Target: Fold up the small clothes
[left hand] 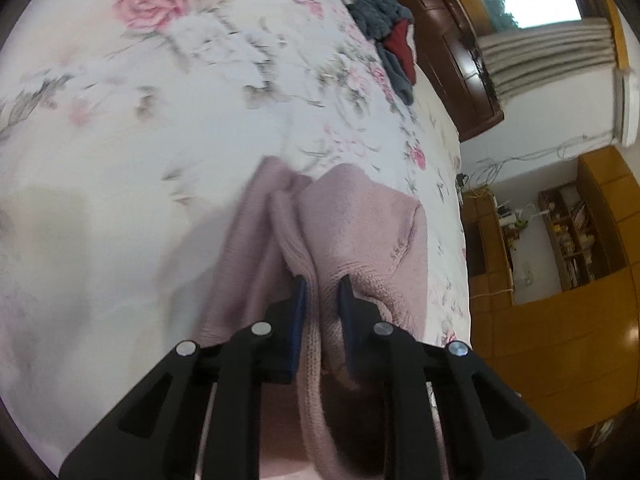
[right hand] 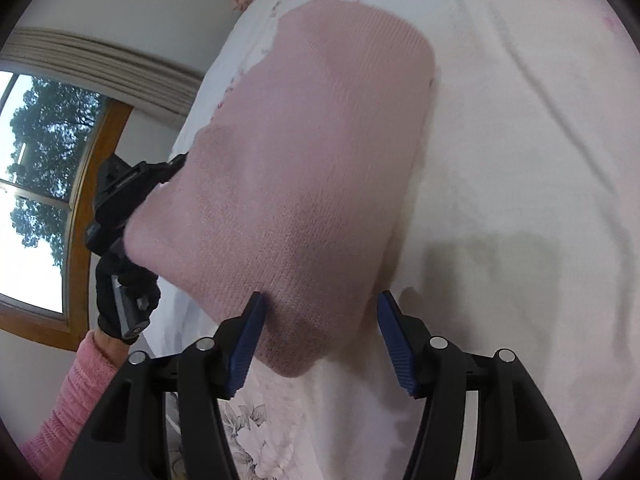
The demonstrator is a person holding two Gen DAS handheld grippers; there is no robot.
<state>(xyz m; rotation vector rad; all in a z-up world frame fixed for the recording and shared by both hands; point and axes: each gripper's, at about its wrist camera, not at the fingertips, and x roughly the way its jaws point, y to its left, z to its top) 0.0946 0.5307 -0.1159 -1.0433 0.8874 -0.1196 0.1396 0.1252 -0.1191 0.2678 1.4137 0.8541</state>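
Pink knitted garment (left hand: 352, 232), soft and ribbed at its edge, is seen in the left wrist view bunched between the blue-padded fingers of the left gripper (left hand: 322, 286), whose jaws are drawn narrowly together on a thick rolled fold of the knit. From there the cloth hangs onto a white bedsheet printed with pink roses (left hand: 160, 120), so it is partly lifted and partly resting on the bed. It is judged to be light, limp and stretchy, with no stiffness of its own; the ribbed hem is likely the firmest place to be gripped, as loose knit may stretch or slide out of a shallow pinch. A dark grey and red heap of other clothes (left hand: 380, 24) is shown only here, at the far edge of the bed, along with wooden furniture and a window.

In the right wrist view the same garment (right hand: 312, 152) is shown as a broad, smooth panel lying over the sheet (right hand: 520, 160). The right gripper (right hand: 320, 320) is spread wide, its jaws standing on either side of the panel's near rounded edge; nothing is clamped. Only this view shows the left gripper (right hand: 120, 196) from outside, held by a black-gloved hand (right hand: 120, 304) with a pink sleeve, at the garment's left side; its fingertips are hidden by the cloth.
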